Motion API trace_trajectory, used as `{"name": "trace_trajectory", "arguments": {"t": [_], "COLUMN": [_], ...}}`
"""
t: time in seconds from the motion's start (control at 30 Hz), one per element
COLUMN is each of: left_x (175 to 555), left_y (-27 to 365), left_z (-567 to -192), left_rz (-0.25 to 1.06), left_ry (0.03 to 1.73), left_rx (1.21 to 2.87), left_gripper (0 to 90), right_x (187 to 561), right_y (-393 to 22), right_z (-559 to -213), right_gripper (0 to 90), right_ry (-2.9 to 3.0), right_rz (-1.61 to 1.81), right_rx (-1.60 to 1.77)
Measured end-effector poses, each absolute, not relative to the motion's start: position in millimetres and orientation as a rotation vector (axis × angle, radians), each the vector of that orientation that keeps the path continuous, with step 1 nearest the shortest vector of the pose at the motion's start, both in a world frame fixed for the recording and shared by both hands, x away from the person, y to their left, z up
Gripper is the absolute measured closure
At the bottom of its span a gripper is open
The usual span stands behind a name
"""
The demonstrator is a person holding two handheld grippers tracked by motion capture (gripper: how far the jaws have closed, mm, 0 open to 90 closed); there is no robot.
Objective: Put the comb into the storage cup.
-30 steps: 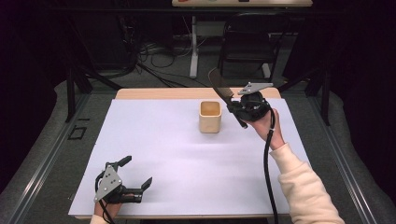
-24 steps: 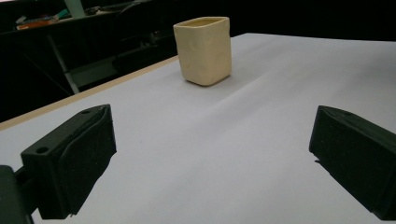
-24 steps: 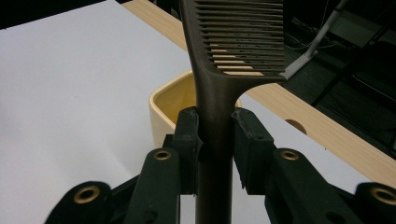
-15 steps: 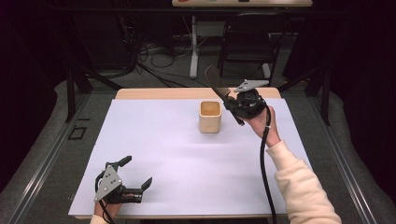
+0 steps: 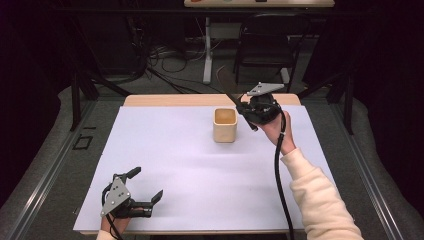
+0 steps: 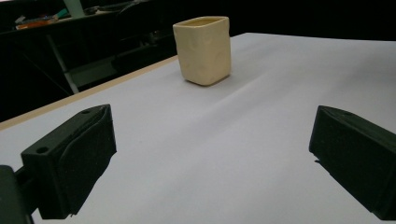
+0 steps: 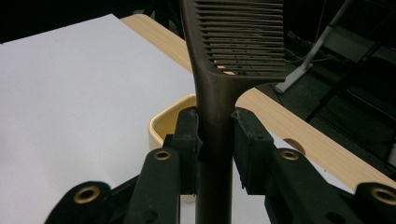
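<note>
The right claw [image 7: 215, 140] is closed tight on the handle of a dark brown comb [image 7: 236, 42]; both pads press on it, and the teeth end points away from the claw. In the high view this claw [image 5: 246, 111] is raised just beside the cream cup [image 5: 225, 125], which stands upright on the white desk [image 5: 165, 145] toward its far side. The left claw [image 5: 145, 184] rests near the front edge of the desk, well apart from the cup, its jaws wide open with nothing between them.
</note>
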State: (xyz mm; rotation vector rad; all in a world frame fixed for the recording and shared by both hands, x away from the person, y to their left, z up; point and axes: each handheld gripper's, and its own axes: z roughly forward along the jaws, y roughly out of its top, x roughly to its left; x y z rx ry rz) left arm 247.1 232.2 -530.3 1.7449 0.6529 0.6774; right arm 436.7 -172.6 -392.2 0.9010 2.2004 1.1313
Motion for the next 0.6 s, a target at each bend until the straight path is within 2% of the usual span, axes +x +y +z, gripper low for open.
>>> {"name": "trace_trajectory", "arguments": {"t": [0.6], "left_x": [247], "left_y": [232], "left_z": [-530], "left_rz": [0.675], "left_ry": [0.652], "left_rx": [1.747], "left_gripper": [0.5], "right_x": [443], "right_y": [-160], "right_z": [-389], "right_gripper": [72.3], "right_ry": [2.18], "right_rz": [1.128], "right_rx": [0.868]}}
